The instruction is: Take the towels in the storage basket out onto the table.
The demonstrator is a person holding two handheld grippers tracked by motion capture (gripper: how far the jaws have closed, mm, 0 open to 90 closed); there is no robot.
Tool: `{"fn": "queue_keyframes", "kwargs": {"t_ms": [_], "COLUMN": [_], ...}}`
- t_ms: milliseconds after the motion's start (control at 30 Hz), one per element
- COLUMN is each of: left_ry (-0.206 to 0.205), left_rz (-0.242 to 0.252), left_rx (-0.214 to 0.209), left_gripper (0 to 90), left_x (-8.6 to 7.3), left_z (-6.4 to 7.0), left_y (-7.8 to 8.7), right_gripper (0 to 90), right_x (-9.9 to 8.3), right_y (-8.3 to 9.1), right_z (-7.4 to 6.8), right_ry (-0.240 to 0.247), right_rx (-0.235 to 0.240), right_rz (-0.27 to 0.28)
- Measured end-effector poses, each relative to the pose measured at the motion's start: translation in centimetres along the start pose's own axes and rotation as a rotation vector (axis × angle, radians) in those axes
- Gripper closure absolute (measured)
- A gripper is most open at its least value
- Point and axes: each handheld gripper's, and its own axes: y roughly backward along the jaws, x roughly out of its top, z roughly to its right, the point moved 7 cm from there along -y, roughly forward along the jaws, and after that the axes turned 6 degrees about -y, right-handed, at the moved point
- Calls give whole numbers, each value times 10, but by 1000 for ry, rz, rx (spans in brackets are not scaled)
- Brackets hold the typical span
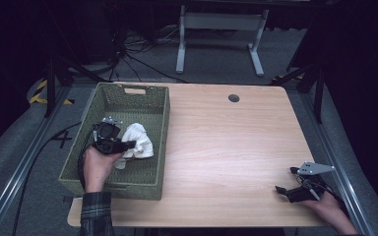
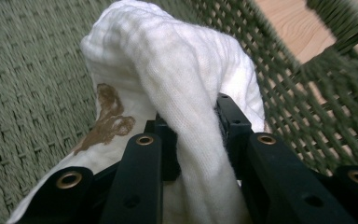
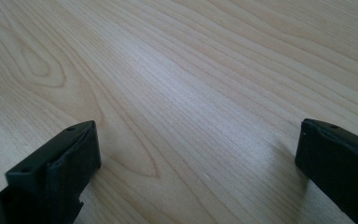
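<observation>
Black jaws of the left gripper [image 2: 193, 135] were clamped on a fold of the white cloth [image 2: 168, 70], the fabric pinched between the two pads and bulging up above them. Seen from the left gripper view, the cloth carried a brown stain [image 2: 107, 119] on its left face. From the high view, the left gripper [image 1: 128, 145] sat inside the green woven basket [image 1: 142, 184], and the cloth [image 1: 138, 140] lay bunched against the basket's right wall, roughly midway along it. The left hand [image 1: 97, 164] came in over the basket's near rim.

The basket occupied the left edge of the table [image 1: 226, 142], its long side running from the far edge toward the near edge. Woven wall stood close behind and to the right of the cloth in the left gripper view, leaving more open basket floor on the left.

The right gripper [image 1: 286, 192] rested near the table's near-right corner, held by the right hand [image 1: 327, 206]. In the right gripper view its jaws stood wide apart, holding nothing, over bare wood [image 3: 182, 93]. The table between basket and right gripper lay unobstructed.
</observation>
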Motion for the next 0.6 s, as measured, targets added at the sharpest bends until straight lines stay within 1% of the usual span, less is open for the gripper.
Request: {"fn": "queue_keyframes", "kwargs": {"t_ms": [33, 67, 100, 133, 167, 233, 267, 333, 400, 433, 467, 500, 567, 600], "left_ry": [-5, -2, -5, -7, -7, -18, -29, -29, -43, -40, -52, -51, -67, -65], "left_rz": [15, 35, 69, 89, 89, 113, 126, 132, 156, 164, 179, 184, 207, 218], "left_rx": [-4, -2, -16, -17, -17, -28, -23, -26, -25, -26, -25, -29, -31, -31], "left_gripper": [745, 745, 745, 744, 745, 744, 744, 744, 743, 742, 742, 743, 744, 744], "left_x": [1, 3, 6, 8, 8, 11, 13, 14, 17, 19, 21, 21, 25, 26], "left_z": [0, 1, 2, 3, 3, 6, 6, 8, 10, 11, 13, 15, 17, 19], "left_y": [2, 4, 8, 10, 10, 13, 15, 16, 19, 20, 22, 23, 26, 28], "right_gripper": [3, 3, 2, 3, 3, 3, 3, 3, 3, 3, 3, 3, 3, 3], "right_x": [0, 0, 0, 0, 0, 0, 0, 0, 0, 0, 0, 0, 0, 0], "right_y": [0, 0, 0, 0, 0, 0, 0, 0, 0, 0, 0, 0, 0, 0], "right_z": [0, 0, 0, 0, 0, 0, 0, 0, 0, 0, 0, 0, 0, 0], "right_ry": [-1, 0, -2, -1, -1, -2, -1, -2, -2, -1, -2, -1, -3, -2], "right_rx": [0, 0, 0, 0, 0, 0, 0, 1, 1, 1, 1, 0, 1, 1], "right_rz": [0, 0, 0, 1, 1, 0, 0, 0, 0, 0, 0, 0, 0, 0]}}
